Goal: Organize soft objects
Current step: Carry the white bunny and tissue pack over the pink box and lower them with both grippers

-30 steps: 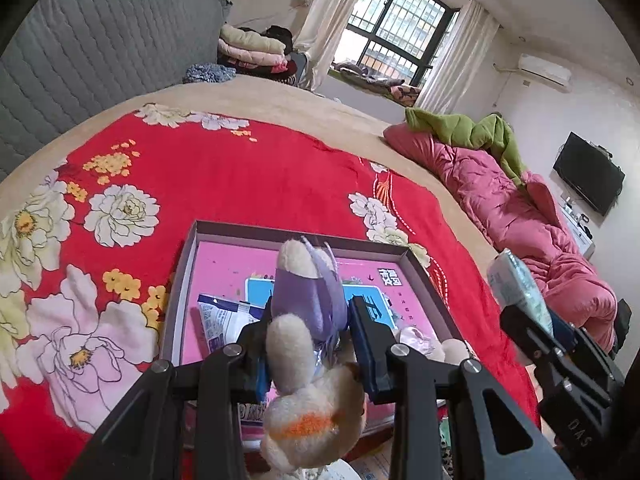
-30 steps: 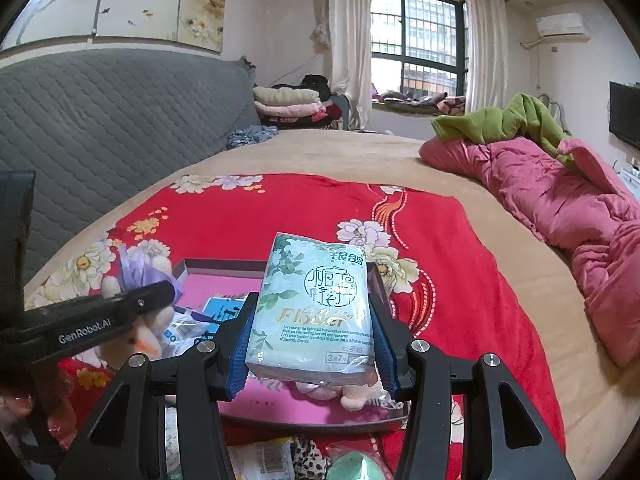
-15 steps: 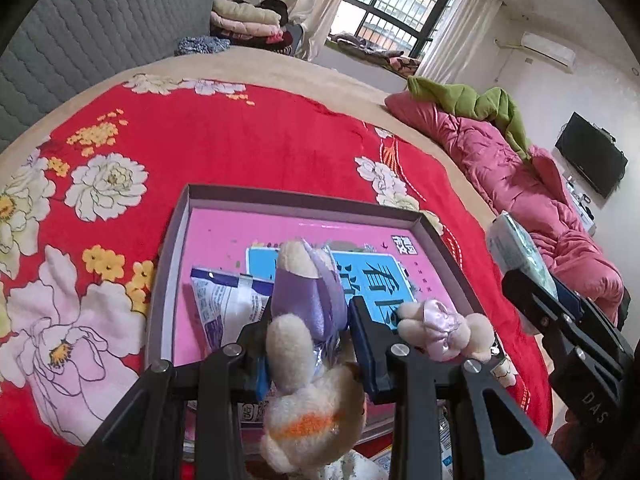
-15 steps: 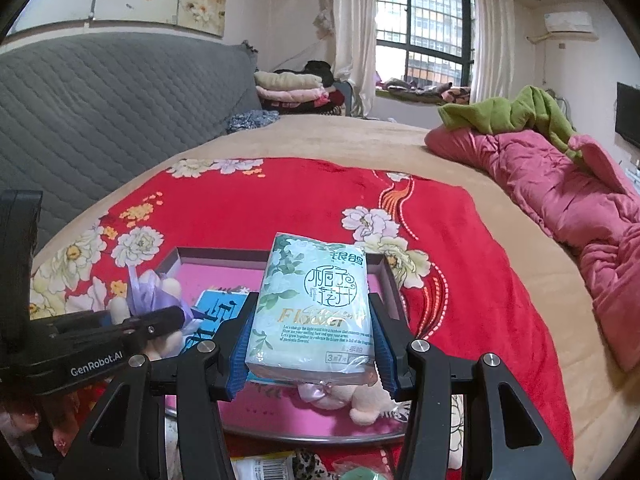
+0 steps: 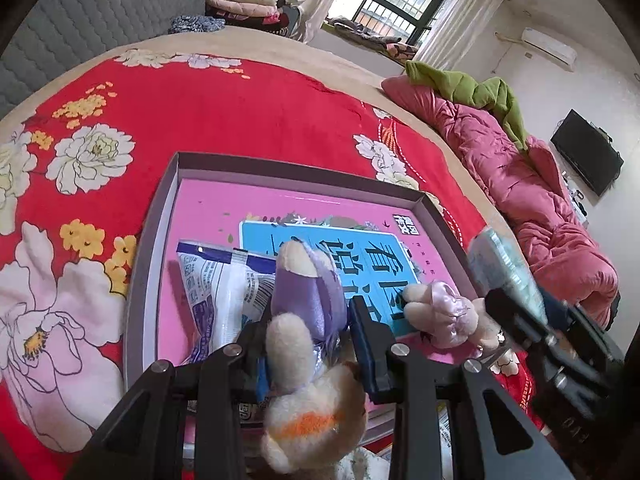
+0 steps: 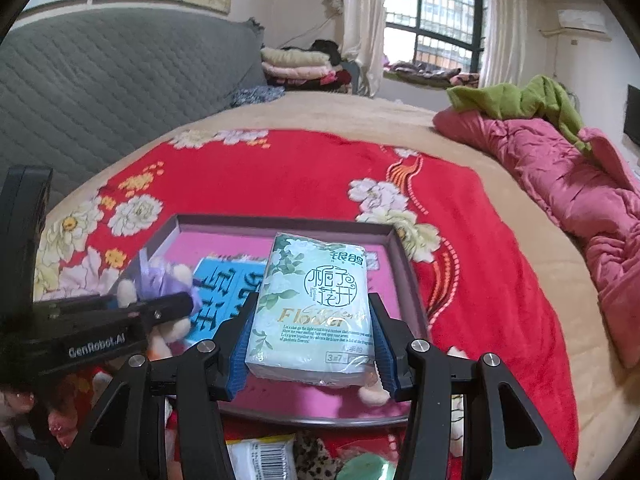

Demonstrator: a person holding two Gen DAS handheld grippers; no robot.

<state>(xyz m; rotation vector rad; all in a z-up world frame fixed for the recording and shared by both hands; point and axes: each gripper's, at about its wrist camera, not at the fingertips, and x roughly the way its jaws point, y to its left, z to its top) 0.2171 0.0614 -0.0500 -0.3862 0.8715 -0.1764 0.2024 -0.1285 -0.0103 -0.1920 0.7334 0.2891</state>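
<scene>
Left gripper (image 5: 310,334) fingers clamp a cream-and-purple plush rabbit (image 5: 308,344); right gripper (image 6: 312,340) fingers clamp a pale-green plastic-wrapped tissue pack (image 6: 316,304). Both hang over the grey-rimmed pink shallow box (image 5: 160,208). Lower each onto bare pink floor, clear of the small pink-dressed plush doll (image 5: 444,312), before releasing.

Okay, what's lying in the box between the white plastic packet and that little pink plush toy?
The blue book lying flat on the box's pink floor fills that stretch, partly hidden by the purple-eared plush in the left gripper. The left wrist view shows it.

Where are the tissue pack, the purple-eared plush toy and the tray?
tissue pack (image 6: 316,304), right wrist view, printed front face.
purple-eared plush toy (image 5: 308,300), left wrist view, purple ear.
tray (image 5: 280,170), left wrist view, far rim.
</scene>
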